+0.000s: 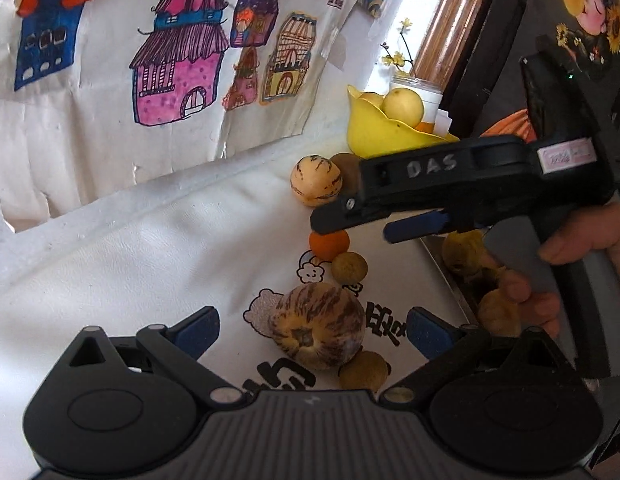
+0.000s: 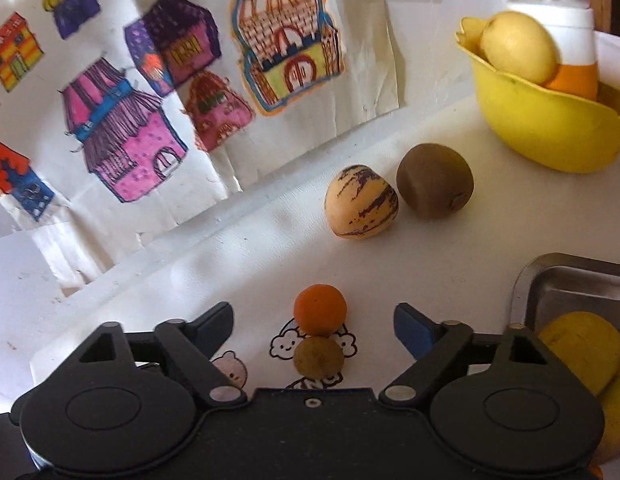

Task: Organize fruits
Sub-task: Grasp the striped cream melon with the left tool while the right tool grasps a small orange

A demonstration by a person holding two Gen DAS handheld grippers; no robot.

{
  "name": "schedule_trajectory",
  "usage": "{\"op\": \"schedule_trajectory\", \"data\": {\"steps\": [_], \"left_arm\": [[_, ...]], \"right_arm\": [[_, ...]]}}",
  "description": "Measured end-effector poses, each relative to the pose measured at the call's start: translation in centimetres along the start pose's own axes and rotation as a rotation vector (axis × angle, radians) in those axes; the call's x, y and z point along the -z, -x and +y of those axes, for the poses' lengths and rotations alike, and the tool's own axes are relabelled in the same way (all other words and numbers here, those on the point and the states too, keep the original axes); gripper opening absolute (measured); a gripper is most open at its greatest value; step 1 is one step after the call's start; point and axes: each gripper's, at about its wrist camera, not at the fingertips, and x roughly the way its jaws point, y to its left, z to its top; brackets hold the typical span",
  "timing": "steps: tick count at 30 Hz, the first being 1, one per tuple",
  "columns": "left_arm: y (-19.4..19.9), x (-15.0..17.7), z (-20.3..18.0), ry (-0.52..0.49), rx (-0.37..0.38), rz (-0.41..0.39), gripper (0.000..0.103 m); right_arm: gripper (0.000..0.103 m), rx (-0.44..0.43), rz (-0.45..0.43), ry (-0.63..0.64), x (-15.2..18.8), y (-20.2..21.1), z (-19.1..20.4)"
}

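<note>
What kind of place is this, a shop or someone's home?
Probably a home, likely a family table: children's house drawings hang on the wall, a cartoon-printed white table cover lies under loose fruit, and a yellow fruit bowl stands beside a metal tray.

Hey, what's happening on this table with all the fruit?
A person holds a gripper in each hand, sorting fruit on a white table. The left gripper is open around a large striped melon. The right gripper is open, over a small orange and a brownish round fruit. Some fruit already sits in a yellow bowl and a metal tray.
</note>
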Motion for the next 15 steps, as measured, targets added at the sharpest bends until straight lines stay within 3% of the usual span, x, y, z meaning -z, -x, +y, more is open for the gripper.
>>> {"op": "schedule_trajectory", "data": {"steps": [10, 15], "left_arm": [[-1.5, -0.5, 0.4, 0.009, -0.006, 0.022, 0.089], [-1.7, -0.6, 0.0, -0.018, -0.012, 0.031, 0.077]], "right_arm": [[0.068, 0.000, 0.021, 0.011, -0.1, -1.7, 0.0], [0.059, 0.003, 0.026, 0.018, -0.1, -2.2, 0.1]]}}
